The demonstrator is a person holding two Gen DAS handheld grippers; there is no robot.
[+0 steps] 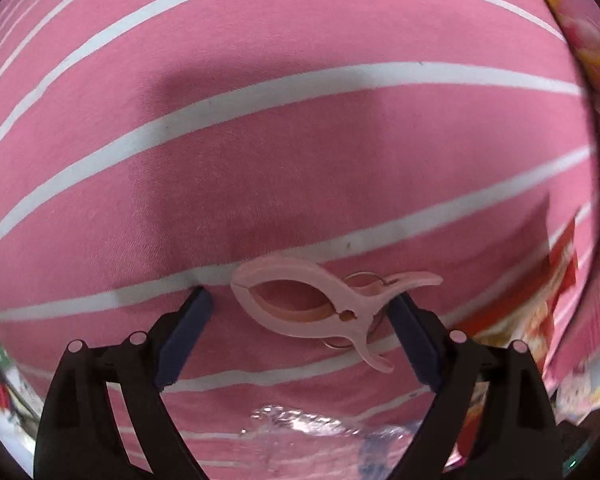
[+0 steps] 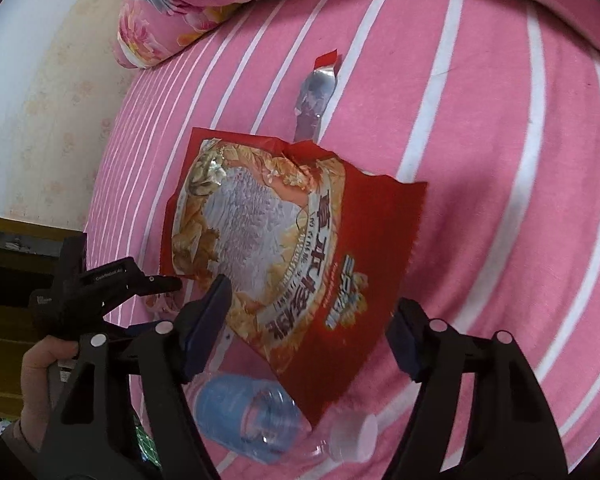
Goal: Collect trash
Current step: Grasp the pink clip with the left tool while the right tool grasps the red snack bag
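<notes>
My left gripper (image 1: 300,300) is open low over a pink-striped bed sheet (image 1: 260,160). A pale pink clothes clip (image 1: 332,304) lies on the sheet between its fingertips, nearer the right finger. Clear crumpled plastic (image 1: 300,420) lies just behind. My right gripper (image 2: 312,300) is open above a large red noodle wrapper (image 2: 284,240). A clear blue-tinted plastic bottle (image 2: 252,416) with a white cap lies below it. A torn silver and red wrapper strip (image 2: 316,96) lies farther up the sheet. The left gripper (image 2: 100,292) shows at the left of the right wrist view.
A floral pink pillow and quilt (image 2: 172,20) lie at the top of the bed against a pale wall (image 2: 40,100). The red wrapper's edge (image 1: 540,300) shows at the right of the left wrist view. Dark furniture (image 2: 4,280) stands beside the bed at left.
</notes>
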